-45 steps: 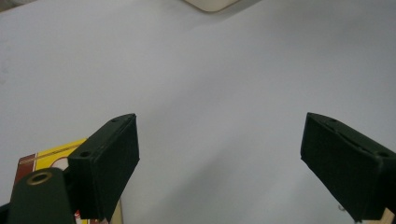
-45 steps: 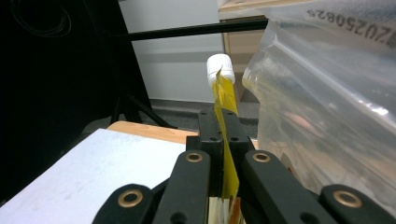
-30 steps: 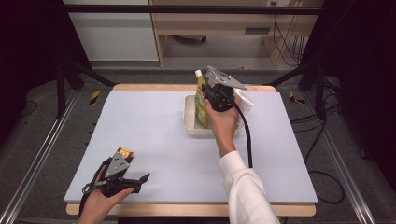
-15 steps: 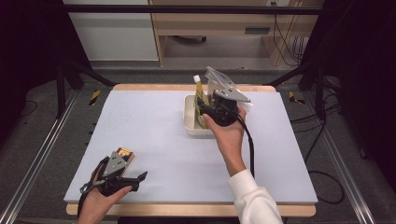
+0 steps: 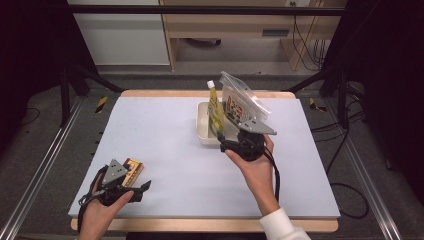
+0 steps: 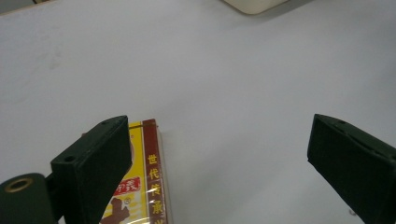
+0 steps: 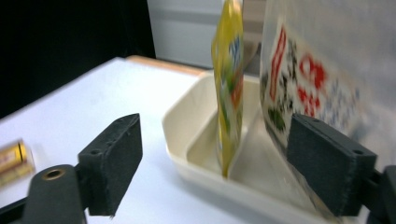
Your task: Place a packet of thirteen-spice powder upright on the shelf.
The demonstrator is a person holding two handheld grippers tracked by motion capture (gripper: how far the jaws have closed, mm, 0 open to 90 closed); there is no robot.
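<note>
My left tongs (image 5: 142, 187) gape wide beside the flat, glossy yellow-and-red packet (image 5: 133, 170) on the white table (image 5: 165, 140); a careless close could skid it away. Farther off, my right tongs (image 5: 225, 146) have just been opening, empty, by the cream tray (image 5: 203, 127); its limp yellow pouch (image 5: 215, 110) and crinkly clear bag (image 5: 240, 102) may topple.

We look down on a pale tabletop (image 5: 150, 130) edged in light wood. Beyond its far edge we see a grey floor (image 5: 150, 80), and past that a white cabinet (image 5: 120, 35) beside a wooden shelf unit (image 5: 235, 27). Black frame struts (image 5: 75, 75) slant down on both sides of the tabletop, and metal rails (image 5: 35, 175) run along it. Right of the tabletop, black cables (image 5: 350, 190) loop over the floor. Beside the struts the room is dark.
</note>
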